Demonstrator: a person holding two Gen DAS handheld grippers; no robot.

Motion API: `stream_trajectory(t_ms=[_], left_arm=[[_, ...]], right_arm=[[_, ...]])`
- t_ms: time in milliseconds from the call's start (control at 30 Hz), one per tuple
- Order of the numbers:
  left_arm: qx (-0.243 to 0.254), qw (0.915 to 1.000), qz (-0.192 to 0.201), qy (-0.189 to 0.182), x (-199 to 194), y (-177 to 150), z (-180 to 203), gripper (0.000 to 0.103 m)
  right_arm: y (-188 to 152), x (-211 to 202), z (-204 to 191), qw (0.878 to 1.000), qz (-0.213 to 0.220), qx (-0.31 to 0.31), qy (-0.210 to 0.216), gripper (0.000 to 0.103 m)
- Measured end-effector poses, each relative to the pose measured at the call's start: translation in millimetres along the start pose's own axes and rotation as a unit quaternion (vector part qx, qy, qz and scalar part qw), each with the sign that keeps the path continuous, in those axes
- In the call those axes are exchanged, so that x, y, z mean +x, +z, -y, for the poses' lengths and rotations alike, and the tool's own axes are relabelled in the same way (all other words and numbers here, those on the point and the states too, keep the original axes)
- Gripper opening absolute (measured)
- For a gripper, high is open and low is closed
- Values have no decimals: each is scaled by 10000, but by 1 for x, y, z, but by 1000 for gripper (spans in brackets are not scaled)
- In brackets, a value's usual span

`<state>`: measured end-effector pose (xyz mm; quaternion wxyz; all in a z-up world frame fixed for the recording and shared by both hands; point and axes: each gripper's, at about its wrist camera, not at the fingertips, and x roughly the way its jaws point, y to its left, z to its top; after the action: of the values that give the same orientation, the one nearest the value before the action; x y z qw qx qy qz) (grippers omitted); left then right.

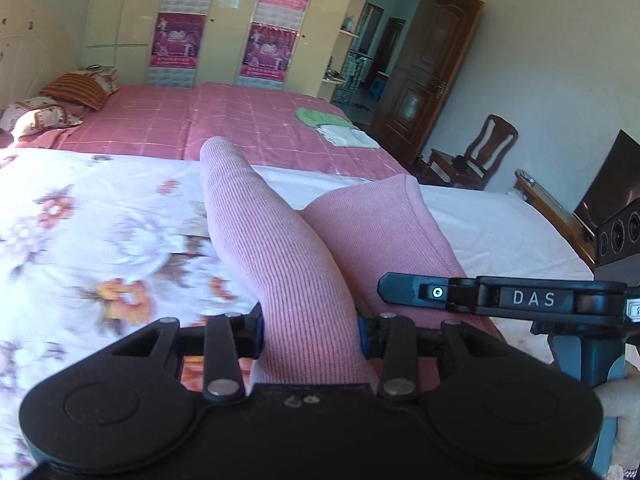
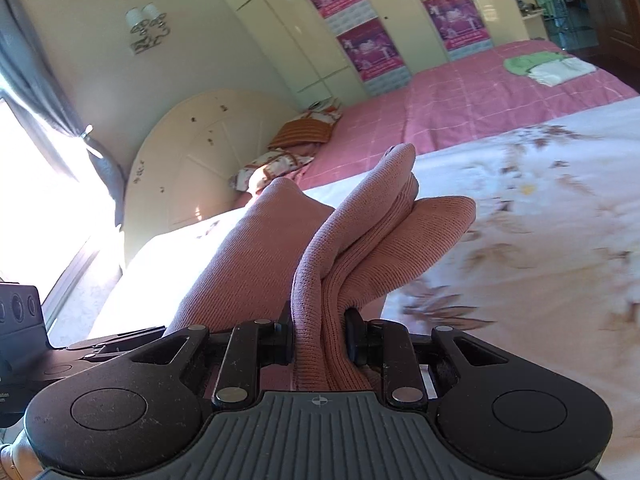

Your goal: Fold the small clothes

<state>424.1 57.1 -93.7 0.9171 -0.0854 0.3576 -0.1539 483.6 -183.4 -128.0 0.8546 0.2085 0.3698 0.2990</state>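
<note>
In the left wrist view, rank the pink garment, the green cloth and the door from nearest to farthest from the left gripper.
1. Pink garment, between the left gripper's fingers.
2. Green cloth, far on the bed, right of centre.
3. Door, beyond the bed, upper right.

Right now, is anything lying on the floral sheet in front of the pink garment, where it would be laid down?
Nothing visible: the floral sheet ahead of the pink knit garment looks bare.

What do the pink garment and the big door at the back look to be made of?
The pink ribbed garment looks like soft knit, probably cotton or a blend: fine vertical ribs, matte, draping limply. The dark brown panelled door looks like varnished wood: raised panels and a slight sheen.
</note>
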Motion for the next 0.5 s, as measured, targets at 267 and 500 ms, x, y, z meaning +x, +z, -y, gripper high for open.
stream_trajectory(t_ms=[267, 500], left_arm=[[-90, 9997, 77, 222, -42, 7, -124, 38], [-308, 9986, -29, 435, -41, -5, -213, 38]], right_arm=[[-12, 100, -95, 9998, -95, -117, 99, 23], [-29, 178, -124, 9995, -292, -95, -62, 23]])
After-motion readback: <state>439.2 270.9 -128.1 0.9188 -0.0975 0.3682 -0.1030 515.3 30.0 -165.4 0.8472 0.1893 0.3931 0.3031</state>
